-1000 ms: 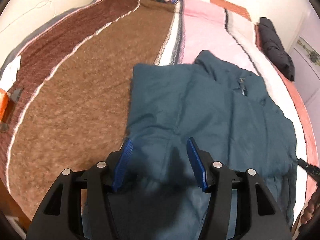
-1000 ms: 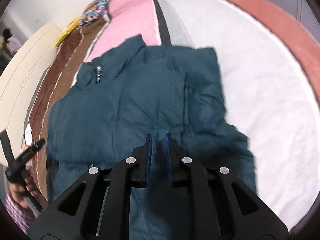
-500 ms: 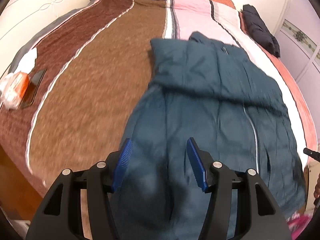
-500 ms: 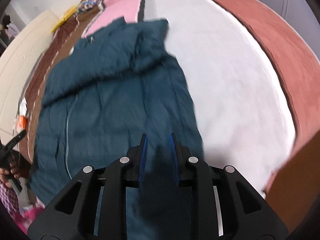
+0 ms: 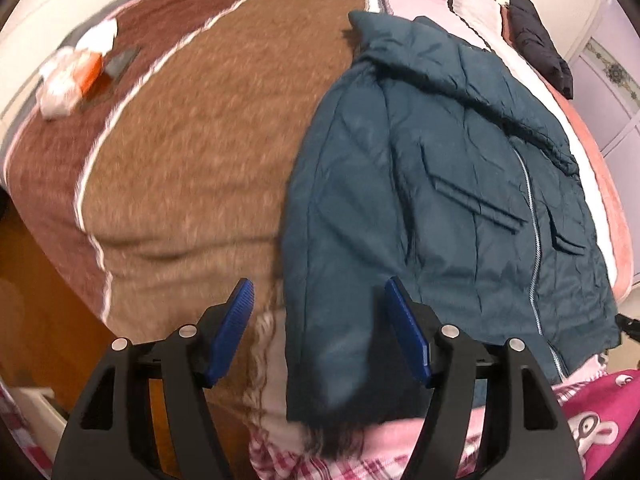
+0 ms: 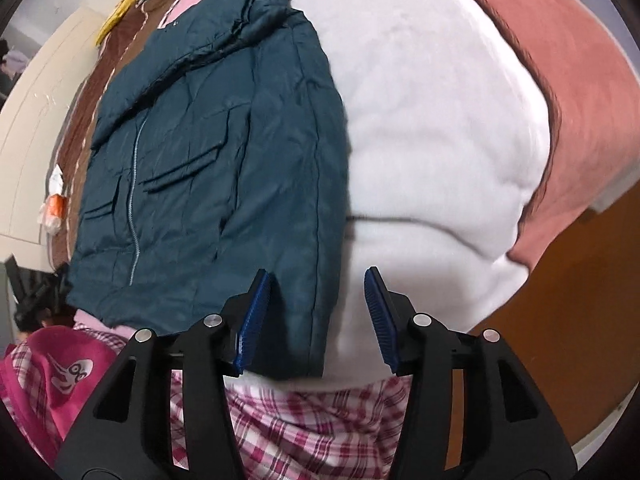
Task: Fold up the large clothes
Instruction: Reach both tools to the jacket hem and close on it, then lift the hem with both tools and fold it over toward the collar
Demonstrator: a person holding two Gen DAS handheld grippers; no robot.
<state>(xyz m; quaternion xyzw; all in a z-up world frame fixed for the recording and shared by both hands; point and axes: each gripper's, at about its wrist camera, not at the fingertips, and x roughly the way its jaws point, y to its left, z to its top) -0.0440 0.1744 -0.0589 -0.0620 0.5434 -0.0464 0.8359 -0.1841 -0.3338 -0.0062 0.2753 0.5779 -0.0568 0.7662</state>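
Jacket (image 5: pixel 420 200), teal, zipped, flat on bed (image 5: pixel 192 168), hem nearest. Left gripper (image 5: pixel 318 332) and right gripper (image 6: pixel 316 312): jaws just widened, parted over the hem corners, pads gripping nothing. Farther off: white-and-orange packet (image 5: pixel 66 80), dark garment (image 5: pixel 540 48).

Both claws (image 5: pixel 316 330) (image 6: pixel 318 316) open, angled down

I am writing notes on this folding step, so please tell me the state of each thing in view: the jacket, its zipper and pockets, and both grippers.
teal jacket: spread flat on the bed, front up, not folded.
zipper: closed.
pocket flaps: lying shut.
left gripper: open, over the hem corner, nothing clamped.
right gripper: open, jaws just widened, jacket edge between them, not clamped.
dark garment: bundled at the far edge.
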